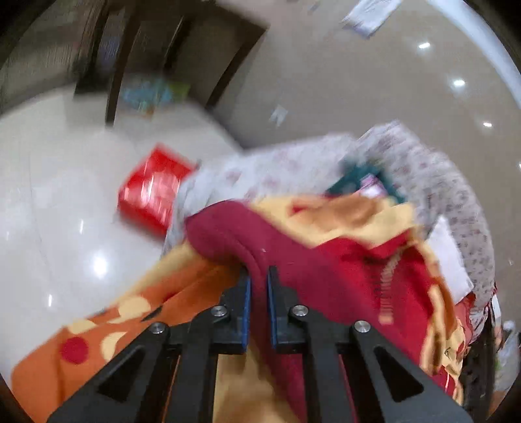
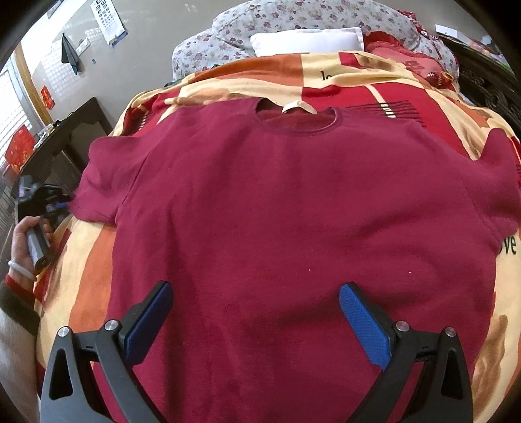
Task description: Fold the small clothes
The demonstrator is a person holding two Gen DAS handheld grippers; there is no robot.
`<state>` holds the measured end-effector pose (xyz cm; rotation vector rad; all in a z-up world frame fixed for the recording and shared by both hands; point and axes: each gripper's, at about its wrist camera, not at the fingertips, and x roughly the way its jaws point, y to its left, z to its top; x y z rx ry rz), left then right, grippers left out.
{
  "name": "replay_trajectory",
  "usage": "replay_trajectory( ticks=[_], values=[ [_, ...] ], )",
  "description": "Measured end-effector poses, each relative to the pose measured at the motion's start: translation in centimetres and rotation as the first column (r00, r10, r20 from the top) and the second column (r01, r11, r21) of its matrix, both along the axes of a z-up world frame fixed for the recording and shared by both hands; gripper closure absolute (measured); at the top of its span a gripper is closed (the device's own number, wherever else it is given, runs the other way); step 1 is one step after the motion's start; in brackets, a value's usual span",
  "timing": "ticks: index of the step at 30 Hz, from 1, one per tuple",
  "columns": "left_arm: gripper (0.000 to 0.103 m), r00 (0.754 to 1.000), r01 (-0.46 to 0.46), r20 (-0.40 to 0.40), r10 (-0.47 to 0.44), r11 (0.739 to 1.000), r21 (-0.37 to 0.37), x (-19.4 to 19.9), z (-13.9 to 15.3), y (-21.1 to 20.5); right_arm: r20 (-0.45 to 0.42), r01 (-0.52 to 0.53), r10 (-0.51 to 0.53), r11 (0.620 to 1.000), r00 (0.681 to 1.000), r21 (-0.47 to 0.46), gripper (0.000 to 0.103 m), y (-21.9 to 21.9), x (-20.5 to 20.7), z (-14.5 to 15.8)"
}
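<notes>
A dark red T-shirt (image 2: 276, 208) lies flat, neck away from me, on a bed with a red, orange and cream bedspread (image 2: 374, 84). My left gripper (image 1: 259, 276) is shut on the hem of the shirt's left sleeve (image 1: 228, 231); the left wrist view is blurred. It also shows in the right wrist view (image 2: 60, 205) at the sleeve's end, held by a hand. My right gripper (image 2: 255, 293) is open wide and empty, low over the shirt's lower middle.
A floral quilt (image 2: 293, 19), a white pillow (image 2: 309, 40) and a red cushion (image 2: 403, 55) lie at the bed's head. A dark cabinet (image 2: 65, 140) stands left of the bed. A red box (image 1: 153, 188) sits on the glossy floor.
</notes>
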<state>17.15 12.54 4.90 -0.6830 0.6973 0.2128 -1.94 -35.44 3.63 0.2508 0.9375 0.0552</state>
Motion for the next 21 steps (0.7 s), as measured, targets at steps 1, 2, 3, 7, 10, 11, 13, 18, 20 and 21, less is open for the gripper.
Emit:
replay_trajectory(
  ticks=[1, 2, 3, 7, 10, 11, 13, 18, 20, 21],
  values=[
    [0.095, 0.999, 0.024, 0.046, -0.026, 0.999, 0.031, -1.0, 1.8, -1.1, 0.001, 0.000, 0.000, 1.000, 1.000, 0.008, 0.000, -0.1, 0.0, 0.0],
    [0.095, 0.995, 0.052, 0.082, -0.056, 0.998, 0.040, -1.8, 3.3, -2.1, 0.002, 0.002, -0.002, 1.000, 1.000, 0.014, 0.000, -0.2, 0.0, 0.0],
    [0.095, 0.989, 0.089, 0.119, -0.094, 0.995, 0.041, -2.7, 4.8, -3.4, 0.002, 0.006, -0.006, 1.000, 1.000, 0.022, 0.000, -0.4, 0.0, 0.0],
    [0.095, 0.925, 0.290, 0.239, -0.296, 0.955, 0.062, -6.4, 9.8, -11.0, 0.019, 0.024, -0.026, 0.997, 0.999, 0.072, 0.000, -1.5, -0.6, 0.8],
    [0.095, 0.850, 0.451, 0.251, -0.463, 0.886, 0.109, -8.4, 10.7, -18.5, 0.049, 0.065, -0.070, 0.993, 0.996, 0.098, 0.000, -3.0, -1.3, 1.9],
    [0.095, 0.828, 0.492, 0.240, -0.507, 0.862, 0.122, -8.8, 10.4, -20.8, 0.057, 0.081, -0.087, 0.991, 0.995, 0.105, 0.000, -3.8, -1.5, 2.3],
    [0.095, 0.777, 0.579, 0.199, -0.597, 0.802, 0.145, -9.6, 8.9, -26.0, 0.061, 0.106, -0.112, 0.989, 0.992, 0.104, 0.000, -4.9, -1.8, 2.8],
    [0.094, 0.676, 0.721, 0.085, -0.732, 0.681, 0.130, -10.1, 3.1, -34.8, 0.048, 0.154, -0.160, 0.983, 0.986, 0.101, 0.000, -7.8, -2.3, 3.4],
    [0.089, 0.664, 0.736, 0.027, -0.748, 0.659, 0.154, -10.1, 1.0, -36.9, 0.037, 0.162, -0.166, 0.981, 0.985, 0.111, 0.000, -8.9, -2.1, 3.5],
    [0.072, 0.657, 0.741, -0.001, -0.754, 0.645, 0.187, -10.3, 0.4, -37.6, 0.039, 0.165, -0.170, 0.980, 0.985, 0.115, 0.000, -9.3, -2.0, 3.6]
  ],
)
